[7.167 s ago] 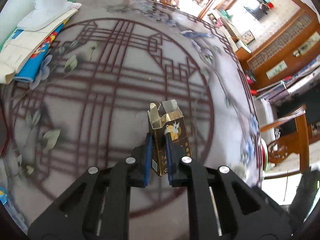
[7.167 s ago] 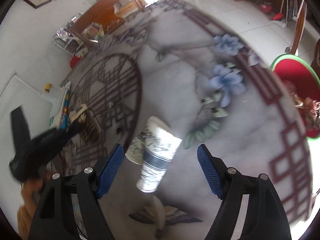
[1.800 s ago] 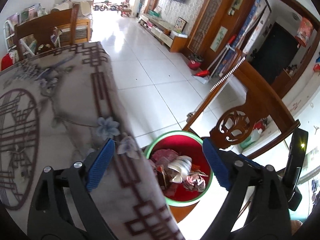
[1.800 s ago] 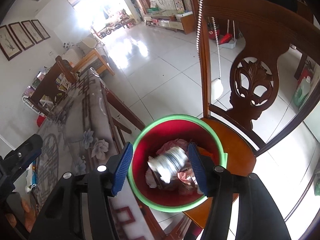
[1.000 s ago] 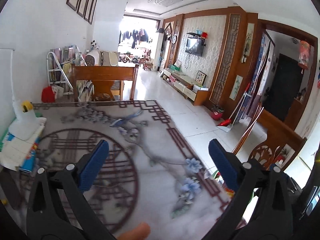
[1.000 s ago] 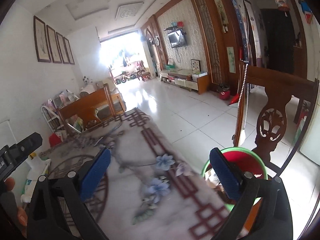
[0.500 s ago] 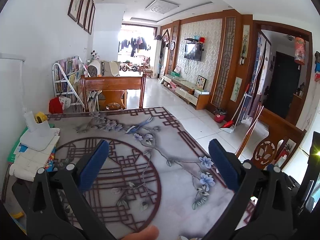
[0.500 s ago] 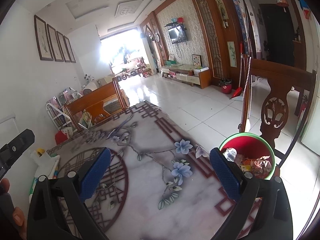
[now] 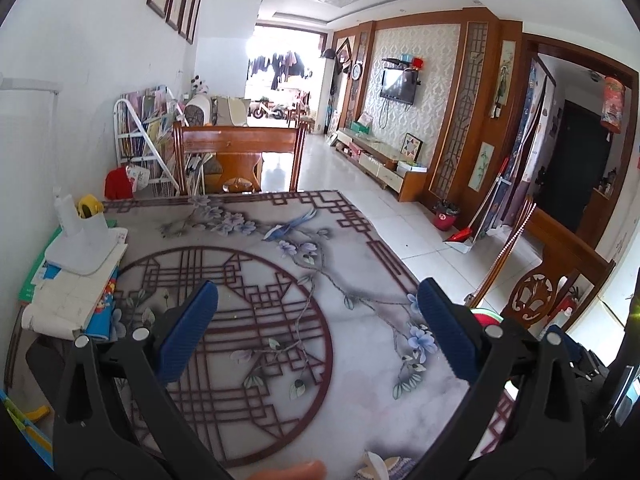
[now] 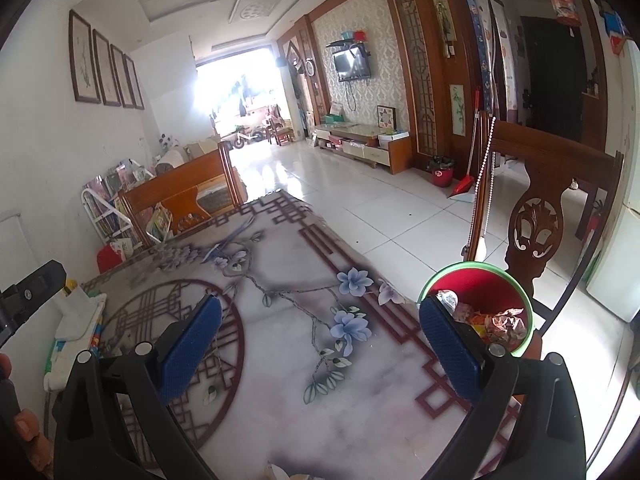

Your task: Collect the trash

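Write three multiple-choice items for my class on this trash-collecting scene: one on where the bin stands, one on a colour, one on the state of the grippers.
1. Where does the trash bin stand?
A. On the wooden chair seat beside the table
B. On the middle of the table
C. Under the wall television

2. What colour is the bin's rim?
A. Blue
B. Green
C. Yellow

3. How do the two grippers stand?
A. Both shut on trash
B. Left open, right shut on a cup
C. Both open and holding nothing

Answers:
1 A: in the right wrist view the bin sits in front of the carved chair back, off the table edge.
2 B: a green ring runs round the red inside.
3 C: the left gripper and the right gripper each show blue pads set wide apart with only tabletop between them.
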Available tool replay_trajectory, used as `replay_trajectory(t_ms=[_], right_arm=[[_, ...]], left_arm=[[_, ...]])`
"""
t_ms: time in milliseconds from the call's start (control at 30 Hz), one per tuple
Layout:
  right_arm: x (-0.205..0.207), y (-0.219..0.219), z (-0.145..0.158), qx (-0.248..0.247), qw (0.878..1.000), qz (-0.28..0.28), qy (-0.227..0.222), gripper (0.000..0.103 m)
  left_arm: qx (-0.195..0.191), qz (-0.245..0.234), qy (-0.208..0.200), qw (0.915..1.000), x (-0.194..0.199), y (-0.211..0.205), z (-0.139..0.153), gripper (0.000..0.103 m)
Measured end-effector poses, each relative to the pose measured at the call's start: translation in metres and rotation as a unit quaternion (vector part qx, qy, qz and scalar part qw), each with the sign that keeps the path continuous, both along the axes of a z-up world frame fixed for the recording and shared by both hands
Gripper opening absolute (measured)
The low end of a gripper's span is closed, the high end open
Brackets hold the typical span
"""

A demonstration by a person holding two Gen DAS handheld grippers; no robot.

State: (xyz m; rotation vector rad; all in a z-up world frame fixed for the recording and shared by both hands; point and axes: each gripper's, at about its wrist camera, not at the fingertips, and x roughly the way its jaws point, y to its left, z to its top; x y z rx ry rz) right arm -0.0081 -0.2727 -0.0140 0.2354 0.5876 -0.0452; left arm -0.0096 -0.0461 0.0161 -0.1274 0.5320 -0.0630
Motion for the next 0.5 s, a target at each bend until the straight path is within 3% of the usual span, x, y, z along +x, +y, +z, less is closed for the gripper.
replay_trajectory(t_ms=[500], right_arm=[[-0.0013, 0.0030, -0.0084, -0.011, 0.999, 0.011, 0.031, 0.096]], left_arm=[[-0.007, -0.001, 0.020, 0.9998, 0.0018, 0.0010, -0.0049, 0.098]])
